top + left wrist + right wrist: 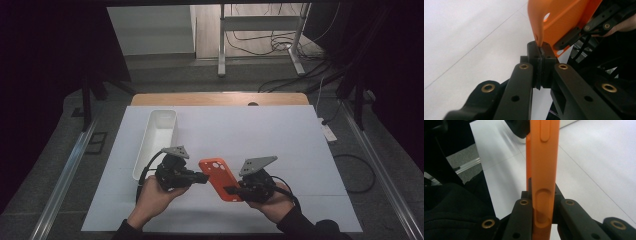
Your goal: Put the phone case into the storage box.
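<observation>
Right now you hold an orange phone case between your two grippers, lifted just above the white sheet that covers the table. Your right gripper is clamped on the case's near end; in the right gripper view the case stands edge-on between the pads, with its raised side buttons facing the camera. Your left gripper pinches the far left edge of the case, beside the camera cutout; in the left gripper view the pads have a thin lip of the orange case nipped between them, jaws drawn fully together on it. A white oblong bin lies on the sheet to the left of the case and beyond your left gripper, apart from both. Your hands grip both tools from below the case in the high view.
</observation>
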